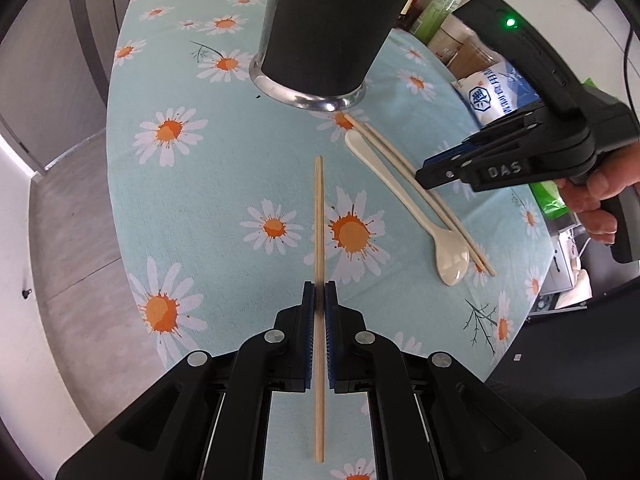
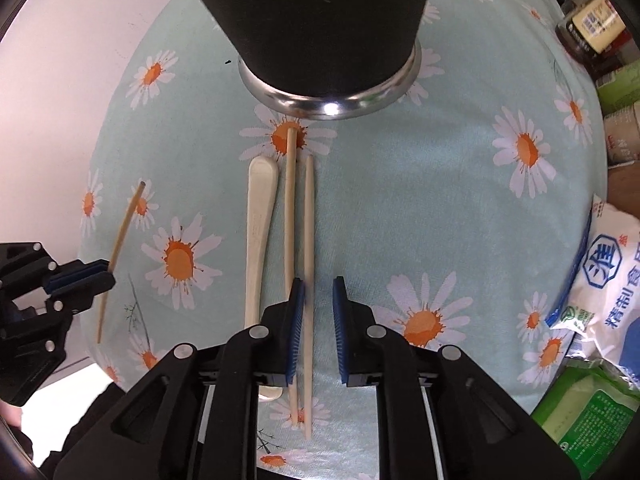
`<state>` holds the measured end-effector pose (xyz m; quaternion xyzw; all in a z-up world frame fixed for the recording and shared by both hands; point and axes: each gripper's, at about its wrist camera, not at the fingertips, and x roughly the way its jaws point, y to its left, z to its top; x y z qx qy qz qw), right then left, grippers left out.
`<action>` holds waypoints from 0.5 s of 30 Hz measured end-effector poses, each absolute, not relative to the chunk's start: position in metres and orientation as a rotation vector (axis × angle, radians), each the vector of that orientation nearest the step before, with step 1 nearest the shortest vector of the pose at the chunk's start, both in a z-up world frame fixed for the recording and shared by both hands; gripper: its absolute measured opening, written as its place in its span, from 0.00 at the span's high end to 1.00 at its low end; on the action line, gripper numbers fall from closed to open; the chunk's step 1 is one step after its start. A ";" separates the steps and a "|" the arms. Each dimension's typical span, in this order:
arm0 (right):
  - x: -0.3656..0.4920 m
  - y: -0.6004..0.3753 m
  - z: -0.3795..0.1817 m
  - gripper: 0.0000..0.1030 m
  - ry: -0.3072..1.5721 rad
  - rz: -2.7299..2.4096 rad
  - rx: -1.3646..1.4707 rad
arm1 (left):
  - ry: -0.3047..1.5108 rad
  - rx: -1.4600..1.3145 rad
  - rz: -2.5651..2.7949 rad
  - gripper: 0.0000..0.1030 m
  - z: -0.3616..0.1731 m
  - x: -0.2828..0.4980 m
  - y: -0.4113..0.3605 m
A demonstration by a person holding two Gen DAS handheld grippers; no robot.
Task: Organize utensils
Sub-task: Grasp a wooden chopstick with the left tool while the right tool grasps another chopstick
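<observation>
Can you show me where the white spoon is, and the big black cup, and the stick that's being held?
white spoon (image 2: 260, 216), right wrist view, middle of its handle.
black cup (image 1: 332, 20), left wrist view, its dark side wall.
held chopstick (image 1: 319, 208), left wrist view, shaft ahead of the left gripper (image 1: 320, 292) fingers.

The left gripper (image 1: 319, 292) is pinching a chopstick (image 1: 319, 216) between its blue pads (image 1: 307, 300), with the jaws nearly together and the stick running straight along the fingers, out past the tips. It is hanging above the tablecloth (image 1: 224, 184) near its left edge. The right gripper (image 2: 319, 292) is pointing across the cloth with its jaws standing apart, and its left pad (image 2: 297, 300) is sitting against a second chopstick (image 2: 308, 240); the right pad is apart from it. The person's right hand (image 1: 600, 200) is wrapping the pistol handle, fingers curling around the grip.
</observation>
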<state>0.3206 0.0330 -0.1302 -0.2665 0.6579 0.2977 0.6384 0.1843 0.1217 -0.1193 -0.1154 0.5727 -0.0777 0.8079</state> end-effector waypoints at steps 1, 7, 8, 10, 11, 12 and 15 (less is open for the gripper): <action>0.317 0.038 -0.130 0.86 1.492 0.662 -0.630 | 1.223 -0.246 -0.174 0.96 -0.119 0.185 0.122; 0.309 0.040 -0.131 0.94 1.483 0.604 -0.624 | 1.204 -0.246 -0.236 0.96 -0.117 0.185 0.128; 0.311 0.039 -0.130 0.94 1.489 0.601 -0.614 | 1.204 -0.246 -0.243 0.96 -0.117 0.185 0.129; 0.313 0.038 -0.132 0.95 1.498 0.595 -0.603 | 1.207 -0.246 -0.259 0.96 -0.119 0.185 0.131; 0.313 0.039 -0.132 0.95 1.504 0.587 -0.589 | 1.210 -0.239 -0.268 0.96 -0.119 0.185 0.132; 0.314 0.038 -0.132 0.95 1.510 0.577 -0.571 | 1.209 -0.235 -0.272 0.96 -0.119 0.185 0.133; 0.315 0.031 -0.126 0.95 1.501 0.559 -0.538 | 1.195 -0.241 -0.287 0.96 -0.115 0.184 0.139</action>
